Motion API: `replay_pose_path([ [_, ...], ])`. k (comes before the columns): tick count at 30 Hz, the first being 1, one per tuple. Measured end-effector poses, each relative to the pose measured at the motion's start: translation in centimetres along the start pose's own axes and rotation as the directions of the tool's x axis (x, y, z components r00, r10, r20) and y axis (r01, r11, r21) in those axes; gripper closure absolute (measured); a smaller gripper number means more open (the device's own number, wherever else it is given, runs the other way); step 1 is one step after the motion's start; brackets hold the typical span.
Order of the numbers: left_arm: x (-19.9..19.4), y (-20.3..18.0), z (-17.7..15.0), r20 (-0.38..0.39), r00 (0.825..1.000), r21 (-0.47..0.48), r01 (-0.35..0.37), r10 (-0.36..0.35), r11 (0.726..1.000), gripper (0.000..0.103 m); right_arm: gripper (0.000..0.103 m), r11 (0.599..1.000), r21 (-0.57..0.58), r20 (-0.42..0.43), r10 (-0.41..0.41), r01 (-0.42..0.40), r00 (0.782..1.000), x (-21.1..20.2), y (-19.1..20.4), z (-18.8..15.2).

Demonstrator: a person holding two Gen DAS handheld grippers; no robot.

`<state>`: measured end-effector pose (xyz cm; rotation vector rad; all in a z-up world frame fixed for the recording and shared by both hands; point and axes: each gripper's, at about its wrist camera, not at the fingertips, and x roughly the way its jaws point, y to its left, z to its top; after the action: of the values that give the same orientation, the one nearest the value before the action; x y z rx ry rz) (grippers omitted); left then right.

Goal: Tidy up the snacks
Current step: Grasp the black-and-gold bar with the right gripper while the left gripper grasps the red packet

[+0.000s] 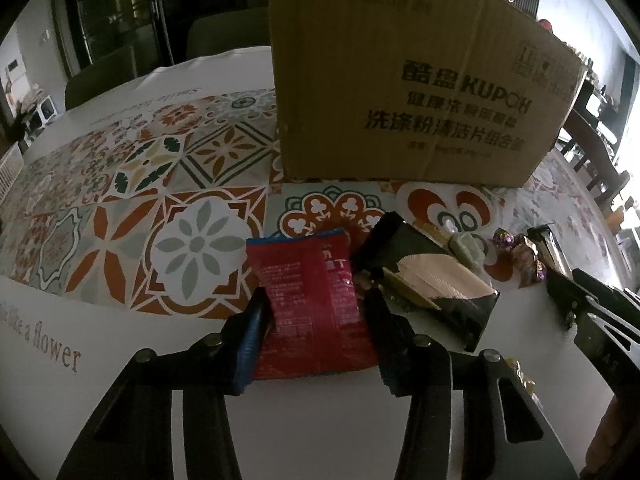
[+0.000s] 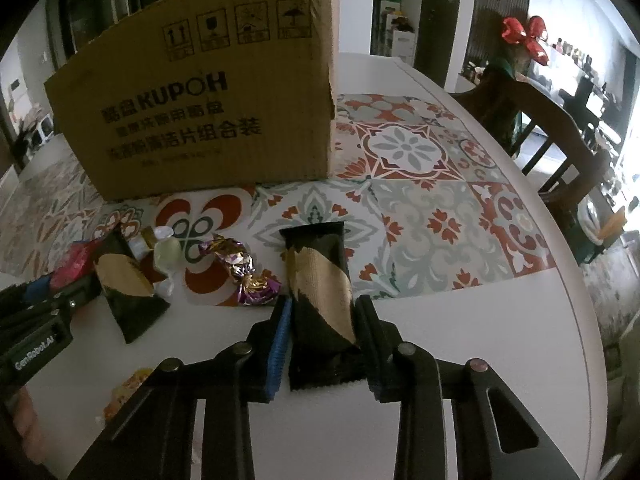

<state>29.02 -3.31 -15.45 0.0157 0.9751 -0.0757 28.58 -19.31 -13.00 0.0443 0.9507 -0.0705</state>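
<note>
Cardboard fills the far side of both my views: a brown box (image 1: pixel 400 92) (image 2: pixel 200 112) with black print stands upright on the table (image 1: pixel 328 420) (image 2: pixel 460 340), on a cloth (image 1: pixel 160 184) (image 2: pixel 420 200) patterned in red, grey and green tiles. To the right of the table, in my right view, a dark wooden chair (image 2: pixel 560 140) stands with a red bow (image 2: pixel 524 38) behind it. Nearer me, in front of the box, the snacks lie in a loose row. My left tongs (image 1: pixel 316 308) straddle a red packet (image 1: pixel 312 304) lying flat at the cloth's near edge; both pads sit against its sides, so I read them as gripping it, closed partway. Just right of it lies a black and gold packet (image 1: pixel 432 288) (image 2: pixel 124 280), tilted. My right tongs (image 2: pixel 322 312) are closed narrowly on a second black and gold bar (image 2: pixel 320 292), which lies lengthwise between the pads, its far end on the cloth and its near end on bare white table. Between the two black packets lie a pale green sweet (image 2: pixel 166 250) (image 1: pixel 464 246) and purple foil sweets (image 2: pixel 248 276) (image 1: pixel 520 254), close together but not touched by either tongs. A yellowish wrapper (image 2: pixel 128 392) shows at the near left edge of my right view, too blurred for me to identify.
</note>
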Motion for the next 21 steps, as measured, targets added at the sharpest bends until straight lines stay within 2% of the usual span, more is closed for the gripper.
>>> replay_pose_path([
  [10,-2.8,-0.3,-0.7,0.027,1.000,0.019,0.005,-0.006,1.000,0.057,0.071,1.000,-0.004,0.017,-0.001,0.002,1.000,-1.6,0.2,-0.8],
  [21,-7.8,-0.3,-0.2,0.113,0.992,0.025,0.045,-0.048,0.999,0.057,0.071,0.998,-0.015,0.113,0.063,-0.062,0.992,-6.7,0.8,-0.3],
])
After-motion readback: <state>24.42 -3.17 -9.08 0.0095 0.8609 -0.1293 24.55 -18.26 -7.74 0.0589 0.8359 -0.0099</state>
